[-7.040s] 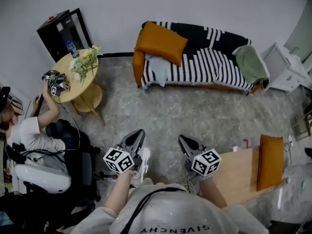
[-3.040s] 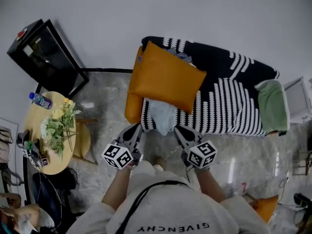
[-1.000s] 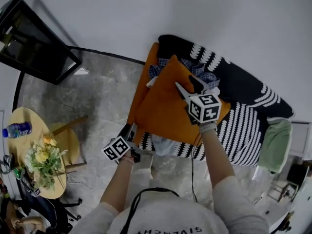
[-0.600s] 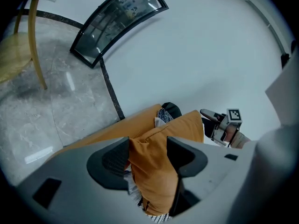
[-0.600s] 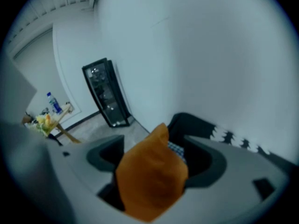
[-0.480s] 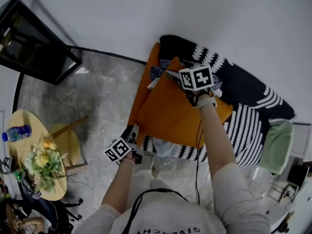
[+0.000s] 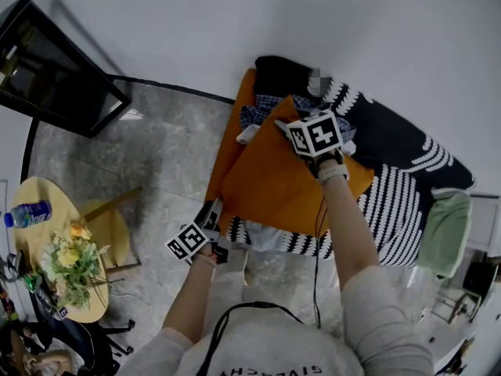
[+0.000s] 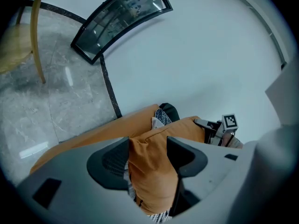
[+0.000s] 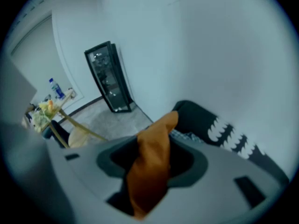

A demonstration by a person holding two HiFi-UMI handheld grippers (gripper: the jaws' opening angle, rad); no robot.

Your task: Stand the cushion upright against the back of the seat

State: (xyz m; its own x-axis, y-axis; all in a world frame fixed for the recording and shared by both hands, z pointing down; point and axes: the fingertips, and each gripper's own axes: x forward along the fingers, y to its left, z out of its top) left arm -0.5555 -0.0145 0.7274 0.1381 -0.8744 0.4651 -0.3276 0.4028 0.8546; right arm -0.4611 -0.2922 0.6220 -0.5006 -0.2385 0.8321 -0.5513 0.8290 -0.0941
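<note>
Cushion (image 7: 270,178): orange, square, lying tilted across the armrest end of the sofa (image 7: 395,186). Its near edge is at the seat's front edge and its far corner is raised toward the back. Not upright yet; it leans rather than stands. A plaid cloth (image 7: 262,114) lies bunched in the seat's back corner, just behind the raised corner.

Left tongs (image 8: 148,146): clamped on the cushion's near corner at the front edge of the seat. Fabric bulges between the pads, so they squeeze filling as well as cover.

Right tongs (image 9: 152,158): the jaws have just been closing with the cushion's far top corner between them. The orange fabric fills the gap and both pads look to be pressing on it. I read that as a hold, though only on a thin corner.

Handling, my judgement: light, soft, plump. It folds and sags where pinched, so a corner grip steers it but won't hold it flat. The woven cover looks grippy, not slippery, and there is nothing to break. The best hold is two opposite corners, deep enough to catch filling.

Next, as I judge it: lift the far corner, bring the lower edge down onto the seat, and rest the face against the back. Risks: the plaid cloth gets trapped behind, or the cushion slumps forward once released.
</note>
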